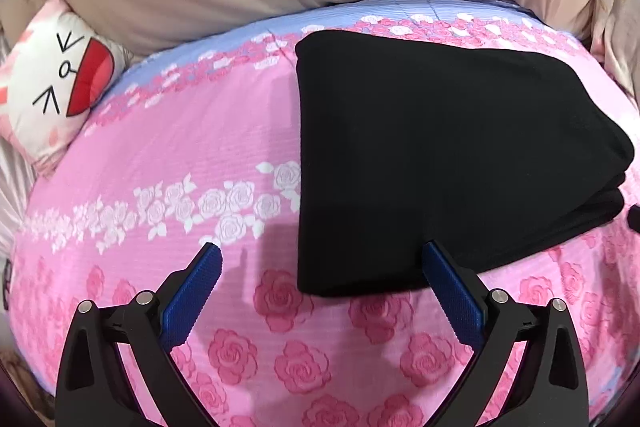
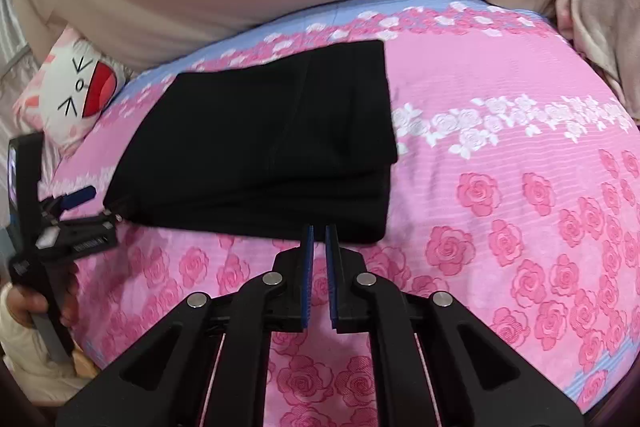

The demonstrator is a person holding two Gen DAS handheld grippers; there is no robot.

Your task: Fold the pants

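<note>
Black knit pants (image 1: 452,155) lay folded, soft, light, layered at right edge; grab stacked near edge. Left claw (image 1: 322,261) spread wide, right claw (image 2: 319,227) nearly closed, empty.

Black grippers (image 1: 322,259) w/ blue ribbed pads (image 2: 309,267); silver screws; cream sleeve (image 2: 24,359).
</note>
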